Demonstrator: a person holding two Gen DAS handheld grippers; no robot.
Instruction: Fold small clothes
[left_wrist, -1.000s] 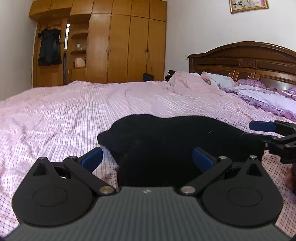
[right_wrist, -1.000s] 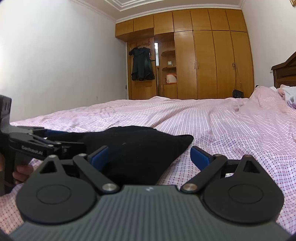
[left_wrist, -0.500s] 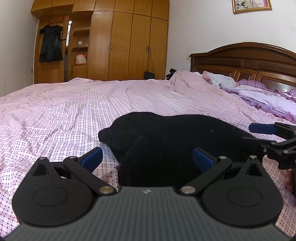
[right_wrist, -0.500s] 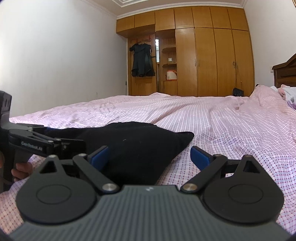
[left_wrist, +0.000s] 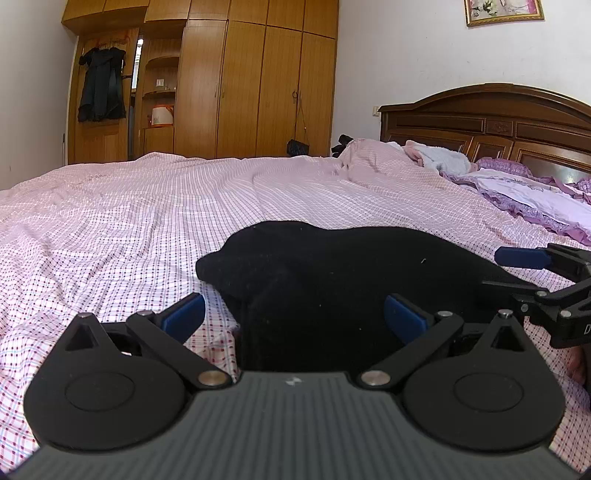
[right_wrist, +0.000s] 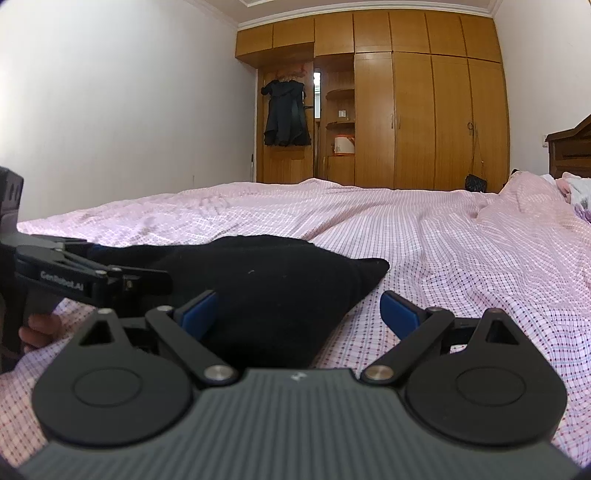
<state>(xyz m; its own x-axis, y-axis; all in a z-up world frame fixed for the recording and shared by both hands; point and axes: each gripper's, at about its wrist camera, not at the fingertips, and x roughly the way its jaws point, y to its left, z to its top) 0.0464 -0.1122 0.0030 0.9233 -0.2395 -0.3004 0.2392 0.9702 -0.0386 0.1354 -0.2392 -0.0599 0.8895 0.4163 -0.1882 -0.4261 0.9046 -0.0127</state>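
We had the black garment (left_wrist: 332, 273) lying in a low heap on the pink checked bedsheet (left_wrist: 129, 221), right in front of both tools. Our left gripper (left_wrist: 293, 315) stood with its jaws spread wide and nothing between them, low at the near edge of the cloth. Our right gripper (right_wrist: 298, 308) was just as wide apart and empty, set at the garment's other side near its pointed corner (right_wrist: 376, 266). The risks, as we judged them: the cloth was thick and bunched, so a pinch there could have caught only the top layer and left the fold lopsided. Jaws dipped too low could have nipped the sheet along with it and dragged it up. The two grippers sat close together, so a careless closing sweep could have knocked them together.
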